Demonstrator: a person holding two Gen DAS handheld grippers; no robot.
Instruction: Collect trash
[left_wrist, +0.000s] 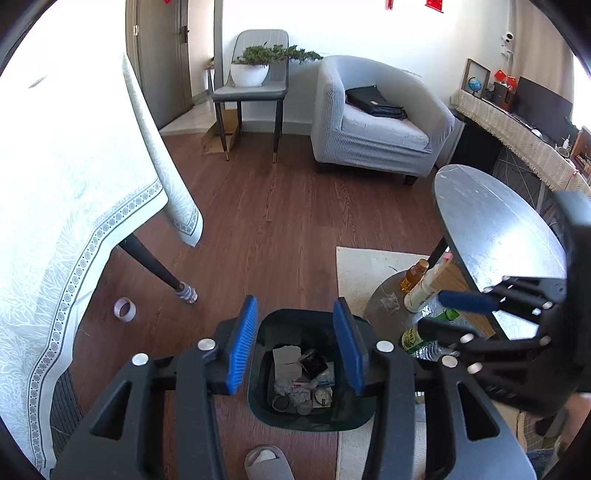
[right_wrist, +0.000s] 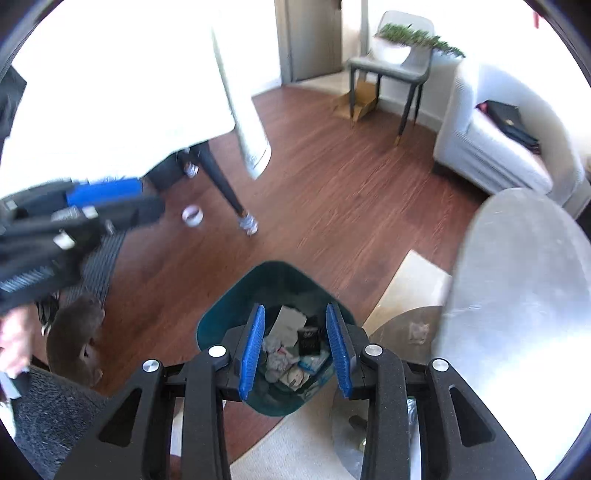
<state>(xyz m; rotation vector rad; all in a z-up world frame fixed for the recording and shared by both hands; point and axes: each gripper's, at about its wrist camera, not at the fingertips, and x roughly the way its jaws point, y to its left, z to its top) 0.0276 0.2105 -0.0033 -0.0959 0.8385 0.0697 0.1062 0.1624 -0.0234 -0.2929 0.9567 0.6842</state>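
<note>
While both grippers hang empty over the trash bin (left_wrist: 312, 369), left gripper (left_wrist: 295, 345) and right gripper (right_wrist: 295, 350) spread wide, what looks like a tape roll (left_wrist: 125, 309) lies well apart; reaching past the table leg (left_wrist: 155, 267) risks a knock

Glossy wood-grain floor (left_wrist: 280, 221), matt dark plastic bin (left_wrist: 266, 406)

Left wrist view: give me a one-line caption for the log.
Open left hand-held gripper hovering over a dark bin holding paper scraps and wrappers, tape roll on the wooden floor nearby.
</note>
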